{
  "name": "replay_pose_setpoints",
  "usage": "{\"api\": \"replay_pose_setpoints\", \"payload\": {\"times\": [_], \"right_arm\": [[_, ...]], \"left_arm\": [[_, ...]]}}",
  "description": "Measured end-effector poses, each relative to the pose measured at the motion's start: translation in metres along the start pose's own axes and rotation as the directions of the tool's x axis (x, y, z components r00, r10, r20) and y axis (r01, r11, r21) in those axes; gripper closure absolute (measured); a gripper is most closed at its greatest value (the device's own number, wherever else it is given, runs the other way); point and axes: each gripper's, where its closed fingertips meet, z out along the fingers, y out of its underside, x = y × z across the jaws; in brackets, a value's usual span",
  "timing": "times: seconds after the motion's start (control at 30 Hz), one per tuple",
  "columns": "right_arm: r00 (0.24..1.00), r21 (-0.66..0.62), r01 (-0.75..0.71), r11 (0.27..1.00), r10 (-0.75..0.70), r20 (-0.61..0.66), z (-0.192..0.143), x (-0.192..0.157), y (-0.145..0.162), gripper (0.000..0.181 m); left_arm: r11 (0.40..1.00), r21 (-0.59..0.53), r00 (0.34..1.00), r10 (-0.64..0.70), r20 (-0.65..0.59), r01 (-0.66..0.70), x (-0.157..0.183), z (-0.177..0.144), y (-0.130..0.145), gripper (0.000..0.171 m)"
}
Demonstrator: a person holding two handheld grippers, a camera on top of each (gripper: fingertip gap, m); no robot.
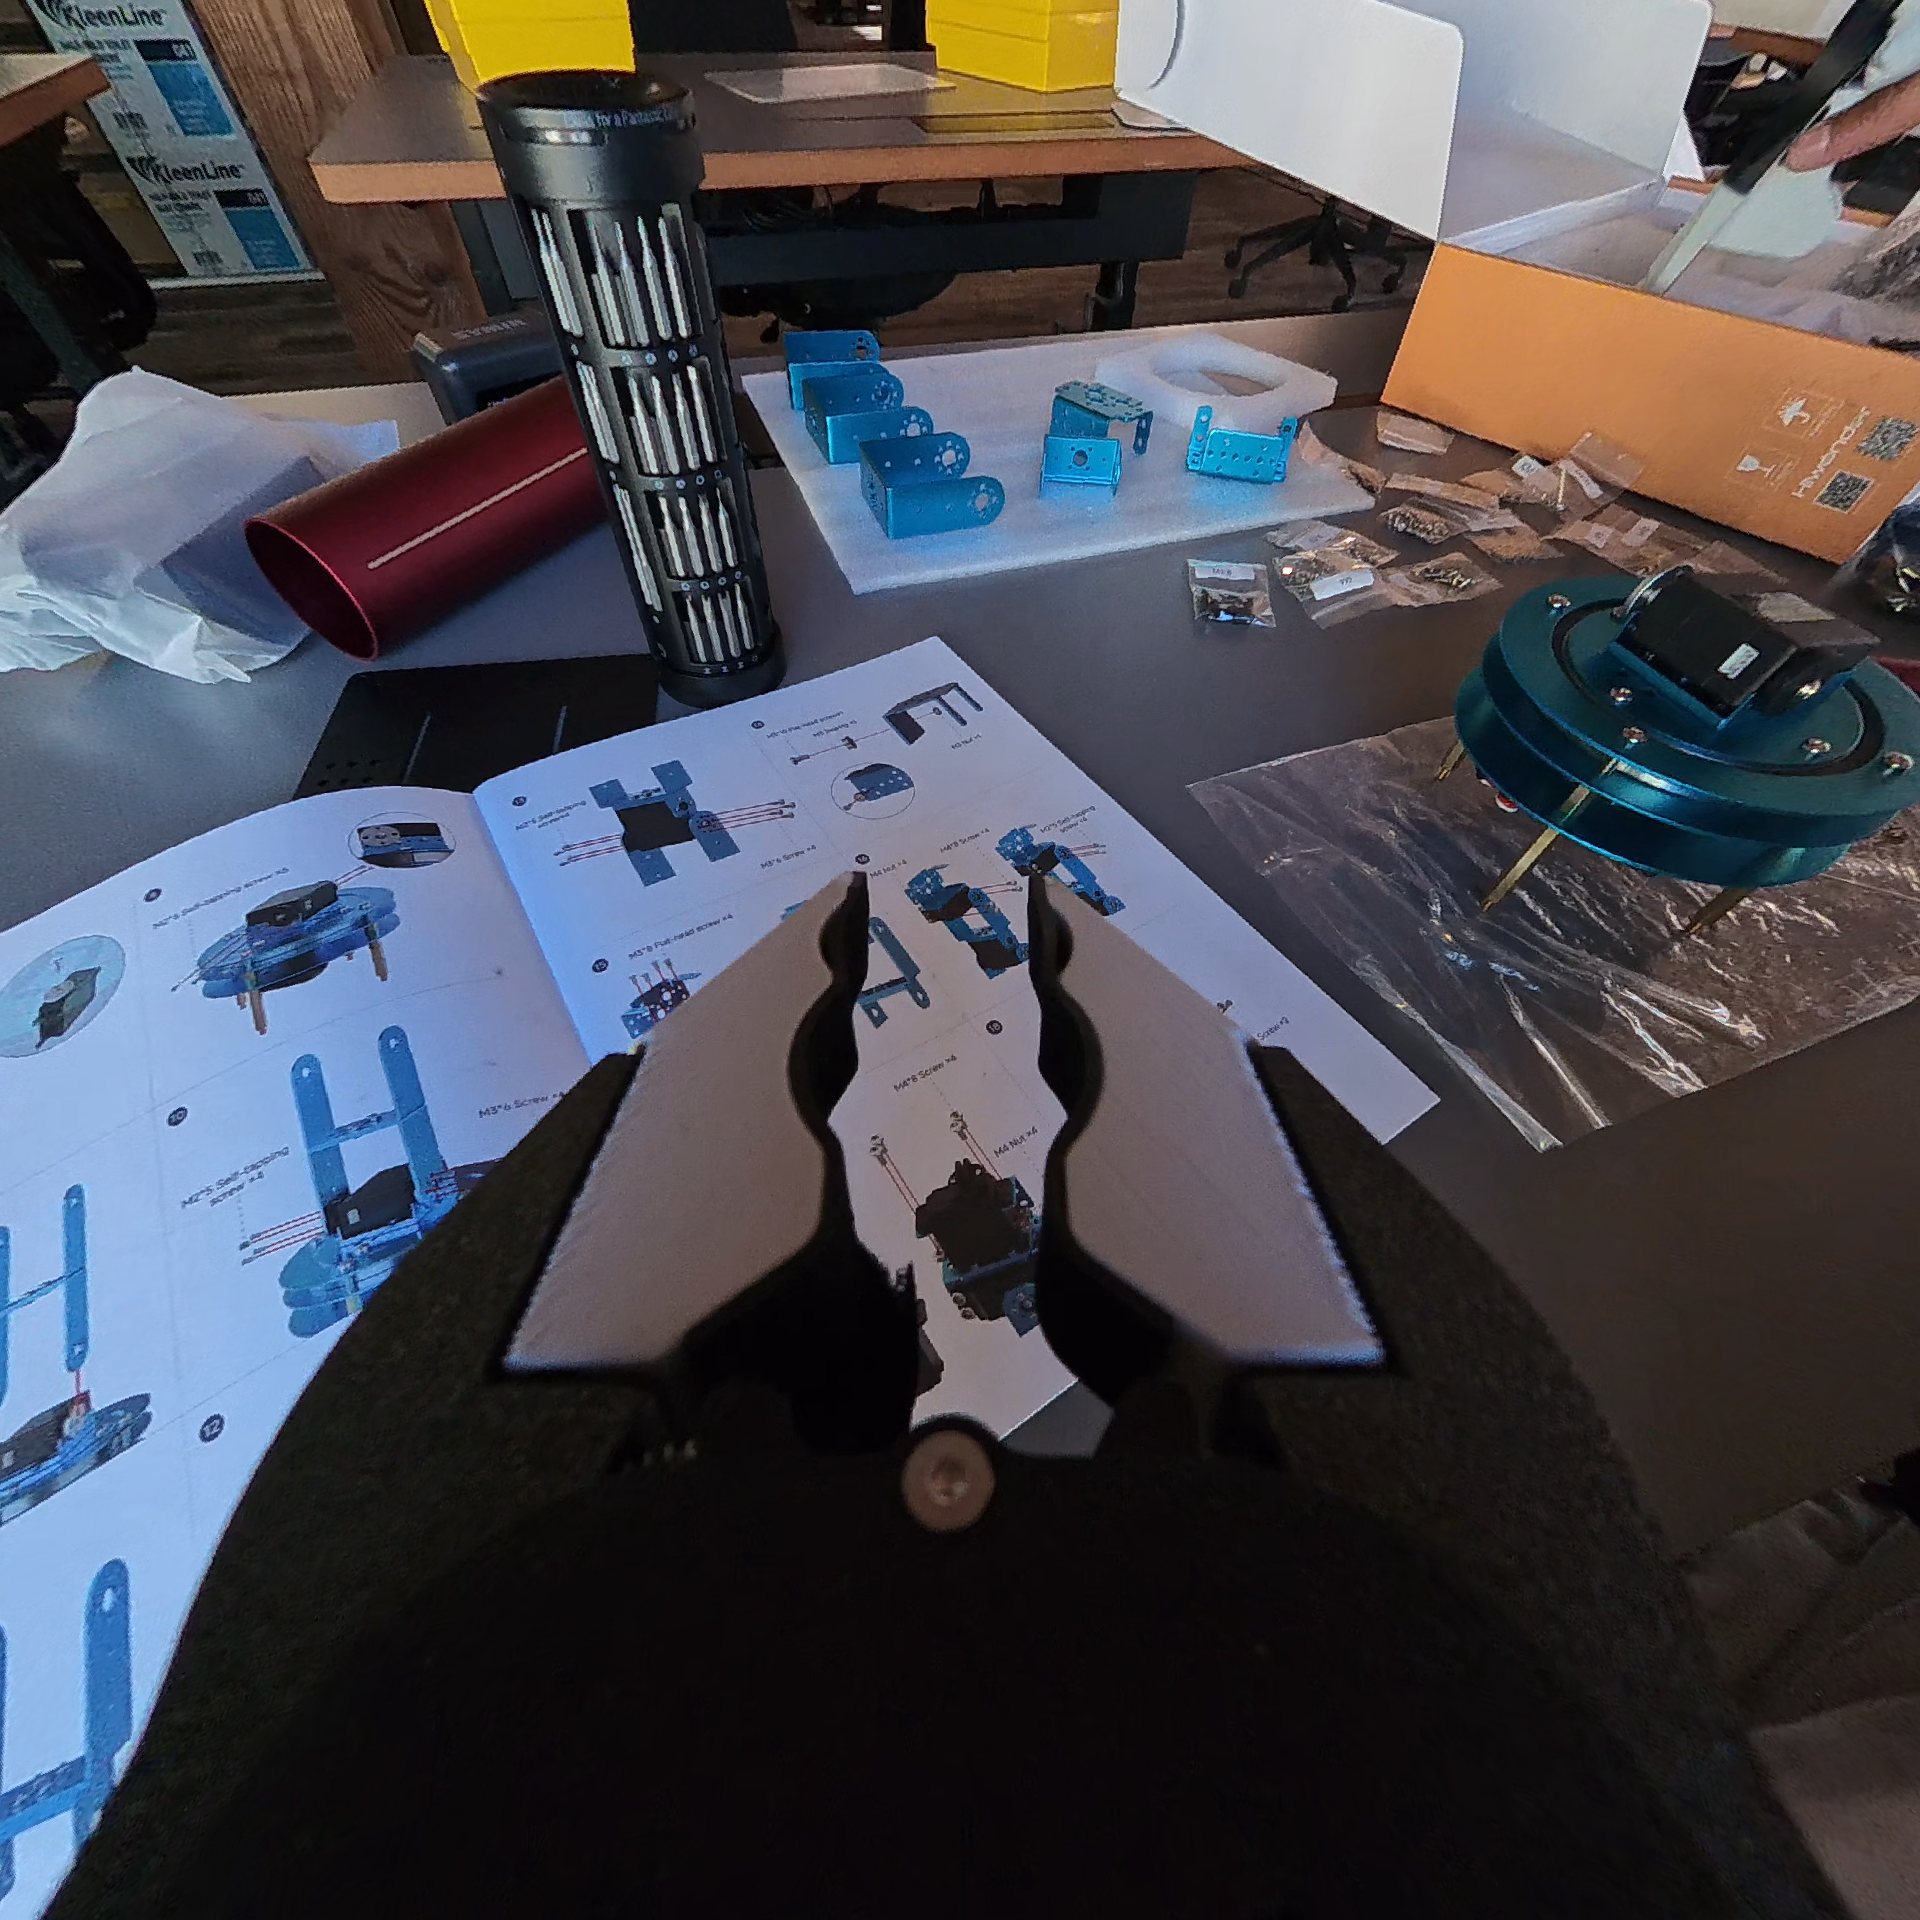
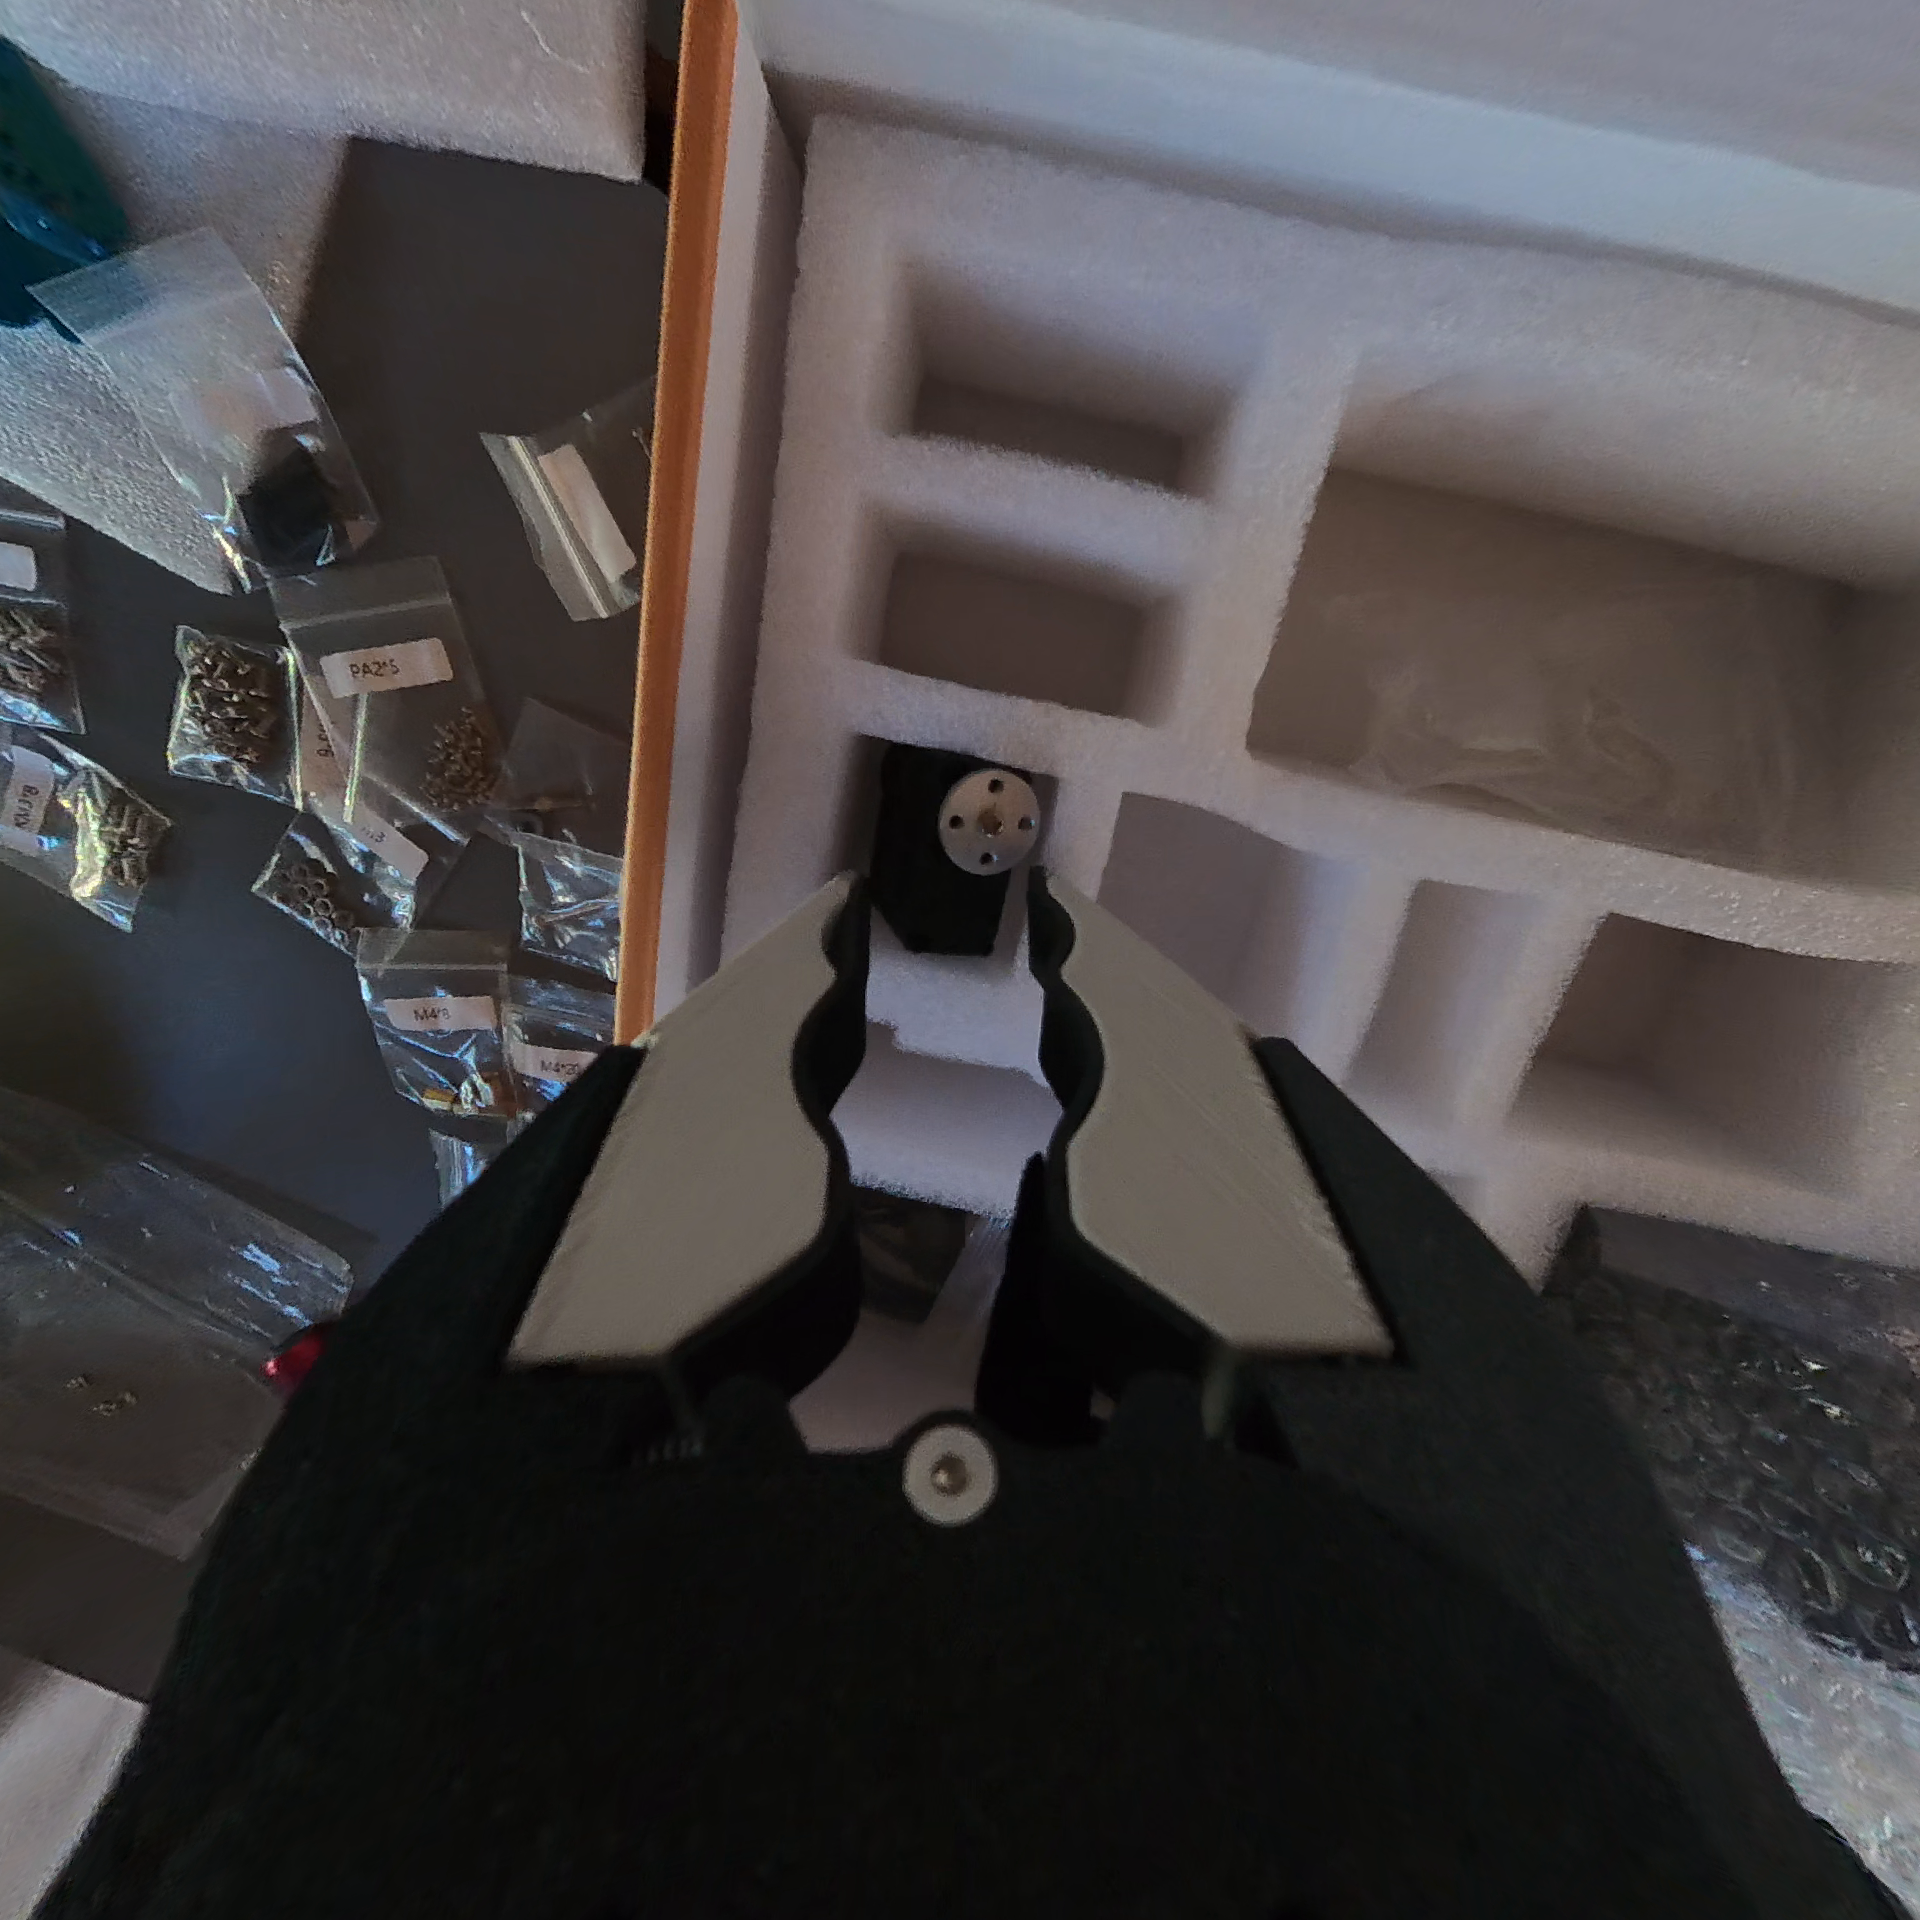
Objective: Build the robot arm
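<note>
Left wrist view, claw: the left claw (image 1: pixel 945 894) is released, its two fingers stand apart with nothing between them.
Left wrist view, pose: it hangs above the open instruction booklet (image 1: pixel 582 935) and looks forward and down over the tabletop (image 1: pixel 1091 623); it touches nothing.
Left wrist view, things about it: behind the booklet stands a black holder of screwdriver bits (image 1: pixel 644 395), upright, and beside it a red tube (image 1: pixel 416 520) lies on its side. Farther off, blue metal brackets (image 1: pixel 894 447) lie on a white foam sheet (image 1: pixel 966 540). To the right there are small bags of screws (image 1: pixel 1340 571) and a round blue base with a black motor (image 1: pixel 1683 717), which stands on thin legs over a clear plastic sheet (image 1: pixel 1507 966).
Left wrist view, far corner: an orange box (image 1: pixel 1621 416) with an open lid; the other claw reaches into it, partly hidden.
Right wrist view, claw: the right claw (image 2: pixel 945 894) is released too; it holds nothing.
Right wrist view, pose: it points down into the box, over the white foam insert (image 2: pixel 1299 364).
Right wrist view, nearest thing: a black motor with a round silver disc (image 2: pixel 961 852) sits in one pocket of the foam, just beyond the fingertips and in line with the gap. Whether the tips touch it cannot be told.
Right wrist view, things about it: the pockets above this one look empty. Outside the orange wall (image 2: pixel 675 520), bags of screws (image 2: pixel 229 696) lie on the tabletop.
</note>
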Motion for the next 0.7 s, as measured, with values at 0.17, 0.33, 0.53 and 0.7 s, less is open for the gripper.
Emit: {"api": "replay_pose_setpoints", "payload": {"times": [0.17, 0.33, 0.53, 0.7], "right_arm": [[0.999, -0.021, 0.022, 1.000, -0.022, -0.031, 0.003, -0.007, 0.001, 0.155], [0.999, -0.046, -0.006, 0.999, 0.004, -0.054, 0.005, -0.003, 0.002, 0.153], [0.978, -0.051, 0.094, 0.994, -0.102, -0.183, 0.011, 0.008, 0.000, 0.164], [0.989, -0.017, 0.059, 0.998, -0.061, -0.138, 0.010, 0.007, -0.008, 0.168]], "left_arm": [[1.000, 0.009, 1.000, -0.007, -0.005, 0.007, 0.000, -0.001, -0.001, 0.142], [1.000, 0.010, 1.000, -0.006, -0.007, 0.006, -0.001, -0.001, -0.001, 0.142], [1.000, 0.015, 1.000, -0.004, -0.014, 0.004, 0.000, -0.003, -0.002, 0.142], [1.000, 0.014, 1.000, -0.007, -0.021, 0.007, 0.001, -0.002, -0.001, 0.142]]}}
